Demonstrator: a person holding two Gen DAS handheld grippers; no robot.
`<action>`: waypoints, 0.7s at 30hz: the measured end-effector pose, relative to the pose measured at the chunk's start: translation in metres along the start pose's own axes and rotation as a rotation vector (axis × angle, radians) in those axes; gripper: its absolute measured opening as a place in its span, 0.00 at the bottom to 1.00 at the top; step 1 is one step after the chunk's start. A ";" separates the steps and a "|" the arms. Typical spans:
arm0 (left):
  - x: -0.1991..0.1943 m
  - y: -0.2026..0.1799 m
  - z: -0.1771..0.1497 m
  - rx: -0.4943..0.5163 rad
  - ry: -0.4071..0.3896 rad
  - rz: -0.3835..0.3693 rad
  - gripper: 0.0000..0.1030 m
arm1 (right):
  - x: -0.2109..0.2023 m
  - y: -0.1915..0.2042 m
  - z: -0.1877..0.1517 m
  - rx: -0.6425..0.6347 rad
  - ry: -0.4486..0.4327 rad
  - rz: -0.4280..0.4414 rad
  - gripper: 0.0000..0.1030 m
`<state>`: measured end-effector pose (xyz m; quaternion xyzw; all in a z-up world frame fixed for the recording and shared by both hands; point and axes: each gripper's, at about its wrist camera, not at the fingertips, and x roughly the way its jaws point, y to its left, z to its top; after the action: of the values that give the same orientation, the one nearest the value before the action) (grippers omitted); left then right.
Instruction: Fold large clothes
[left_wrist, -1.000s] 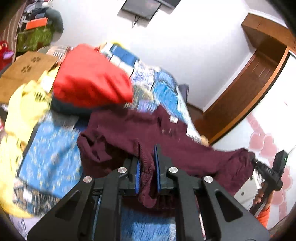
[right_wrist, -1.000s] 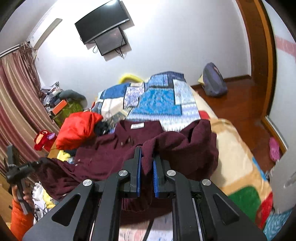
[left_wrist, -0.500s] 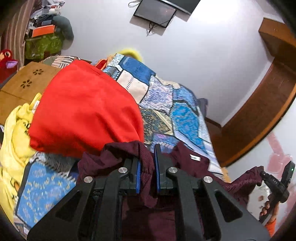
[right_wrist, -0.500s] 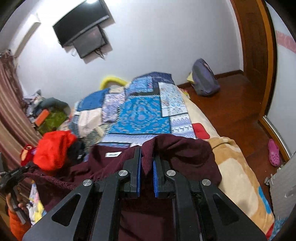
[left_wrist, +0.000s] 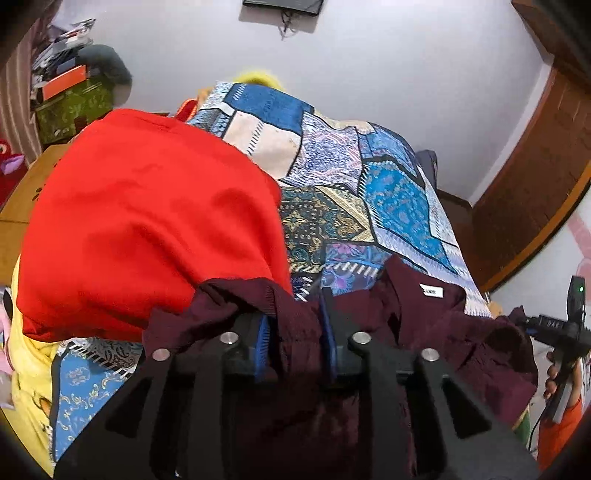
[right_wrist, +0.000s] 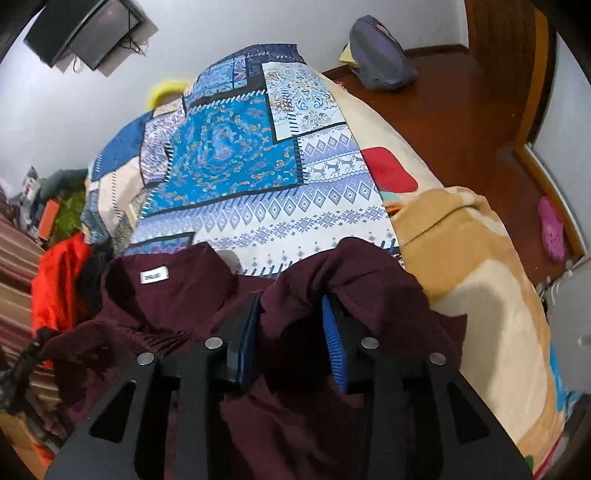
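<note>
A large maroon garment (left_wrist: 424, 325) with a white neck label (left_wrist: 431, 291) lies over the near end of the patchwork bed cover (left_wrist: 369, 192). My left gripper (left_wrist: 295, 325) has its jaws parted, with a fold of the maroon cloth lying loose between the blue pads. My right gripper (right_wrist: 290, 328) also stands open, with the maroon garment (right_wrist: 351, 273) bunched between its pads near the collar and label (right_wrist: 154, 276). The right gripper also shows at the far right of the left wrist view (left_wrist: 554, 328).
A red cloth bundle (left_wrist: 147, 229) and a yellow garment (left_wrist: 29, 369) lie to the left on the bed. A tan blanket (right_wrist: 461, 266) covers the bed's right side. A grey backpack (right_wrist: 380, 62) sits on the wooden floor. A pink shoe (right_wrist: 552, 229) lies by the door.
Both grippers moved forward and down onto the bed with the maroon garment. Their jaws, shut on the cloth before, have now parted.
</note>
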<state>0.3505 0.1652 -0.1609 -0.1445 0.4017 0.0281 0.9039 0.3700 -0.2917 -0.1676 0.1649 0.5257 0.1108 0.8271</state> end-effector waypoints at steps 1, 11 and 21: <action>-0.003 -0.002 0.001 0.004 0.005 -0.007 0.30 | -0.012 -0.002 -0.001 0.001 -0.006 0.009 0.31; -0.082 -0.023 0.004 0.068 -0.124 -0.049 0.59 | -0.075 0.037 -0.019 -0.187 -0.114 -0.034 0.42; -0.065 -0.065 -0.064 0.235 0.042 -0.102 0.61 | -0.032 0.123 -0.095 -0.522 -0.073 -0.046 0.52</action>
<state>0.2715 0.0891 -0.1388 -0.0585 0.4134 -0.0681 0.9061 0.2687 -0.1752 -0.1303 -0.0621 0.4527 0.2177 0.8625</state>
